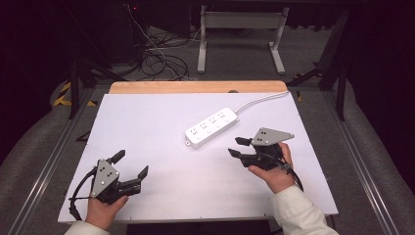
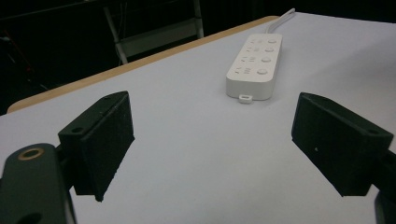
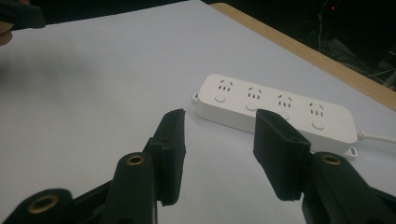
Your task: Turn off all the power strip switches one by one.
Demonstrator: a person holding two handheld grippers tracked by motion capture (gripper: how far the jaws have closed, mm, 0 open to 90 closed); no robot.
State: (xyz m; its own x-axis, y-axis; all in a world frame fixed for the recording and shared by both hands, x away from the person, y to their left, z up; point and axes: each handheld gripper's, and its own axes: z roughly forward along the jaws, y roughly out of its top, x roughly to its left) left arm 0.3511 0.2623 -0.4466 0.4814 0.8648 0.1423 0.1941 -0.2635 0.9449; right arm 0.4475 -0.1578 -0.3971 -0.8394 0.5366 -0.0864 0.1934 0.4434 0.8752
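Note:
A white power strip (image 1: 211, 127) with several sockets lies at an angle near the middle of the white table top (image 1: 161, 196); its cord (image 1: 259, 99) runs off to the back right. My right gripper (image 1: 234, 147) hovers just right of the strip's near end, pointing left at it. In the right gripper view its jaws (image 3: 219, 144) stand open, partly apart, with nothing between them, and the strip (image 3: 275, 109) lies just beyond the tips. My left gripper (image 1: 132, 163) rests at the front left, wide open and empty (image 2: 210, 140), with the strip (image 2: 256, 65) far ahead.
A wooden strip (image 1: 195, 87) borders the table's back edge. Behind it on the floor stand a white frame (image 1: 240, 34) and loose cables (image 1: 156, 58). The other gripper (image 3: 18, 16) shows at the top left of the right gripper view.

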